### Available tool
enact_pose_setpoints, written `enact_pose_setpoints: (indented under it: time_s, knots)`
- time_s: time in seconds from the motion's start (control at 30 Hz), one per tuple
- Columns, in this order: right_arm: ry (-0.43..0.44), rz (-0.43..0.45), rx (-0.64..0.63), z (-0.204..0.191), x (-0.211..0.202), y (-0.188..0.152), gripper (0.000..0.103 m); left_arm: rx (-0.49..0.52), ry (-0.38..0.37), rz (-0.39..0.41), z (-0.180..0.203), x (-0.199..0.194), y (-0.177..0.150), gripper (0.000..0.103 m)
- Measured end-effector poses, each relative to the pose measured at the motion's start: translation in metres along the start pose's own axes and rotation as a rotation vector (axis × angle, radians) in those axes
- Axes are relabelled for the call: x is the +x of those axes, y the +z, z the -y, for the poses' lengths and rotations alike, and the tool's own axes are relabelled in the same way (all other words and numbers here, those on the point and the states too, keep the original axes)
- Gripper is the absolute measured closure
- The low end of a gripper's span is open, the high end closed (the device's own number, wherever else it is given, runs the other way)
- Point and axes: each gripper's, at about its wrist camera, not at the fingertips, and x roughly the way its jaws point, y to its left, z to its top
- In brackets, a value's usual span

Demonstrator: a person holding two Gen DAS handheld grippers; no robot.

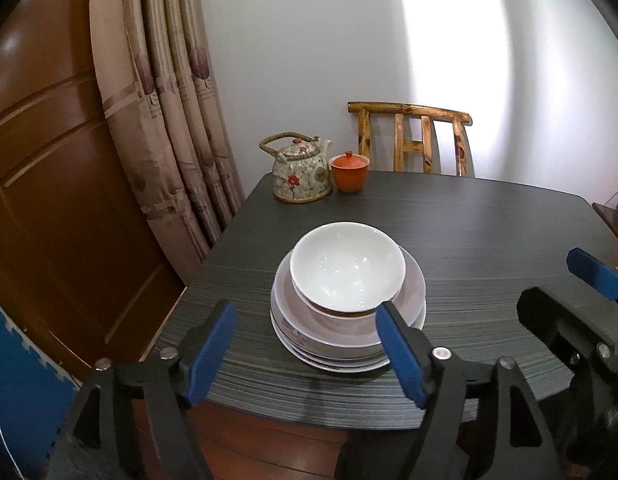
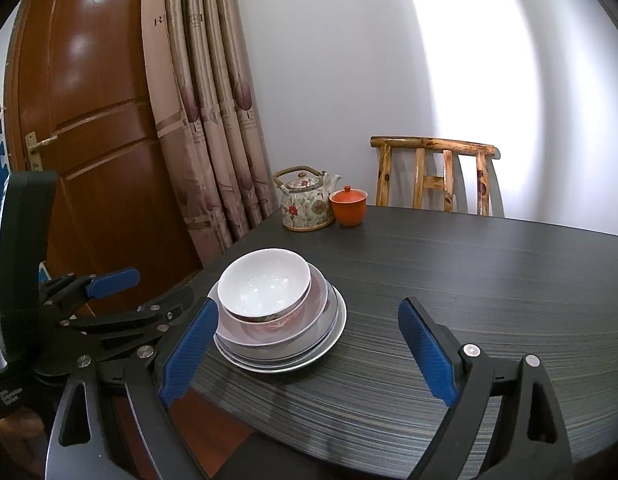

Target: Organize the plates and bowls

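Observation:
A white bowl (image 1: pixel 347 266) sits on top of a stack of plates (image 1: pixel 341 340) near the front left corner of the dark table (image 1: pixel 489 232). A second bowl with red pattern is under the white one (image 2: pixel 277 322). My left gripper (image 1: pixel 305 316) is open and empty, just in front of the stack, fingers apart on either side of its near edge. My right gripper (image 2: pixel 309 312) is open and empty, with the stack (image 2: pixel 281 356) close to its left finger. The white bowl shows in the right wrist view too (image 2: pixel 265 282).
A floral teapot (image 1: pixel 299 172) and an orange lidded cup (image 1: pixel 349 172) stand at the table's far left corner. A wooden chair (image 1: pixel 413 140) is behind the table. A curtain (image 1: pixel 169 100) and a wooden door (image 1: pixel 49 200) are at the left.

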Motion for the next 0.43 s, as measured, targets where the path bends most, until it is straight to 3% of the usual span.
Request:
enact_pose_setpoints:
  time_s: [0.3, 0.43]
  knots:
    - [-0.003, -0.026, 0.030, 0.013, 0.004, -0.003, 0.013, -0.004, 0.045, 0.013, -0.005, 0.003, -0.004, 0.025]
    - [-0.062, -0.059, 0.134, 0.064, 0.012, -0.005, 0.008, 0.010, 0.061, 0.005, -0.003, 0.004, -0.004, 0.025]
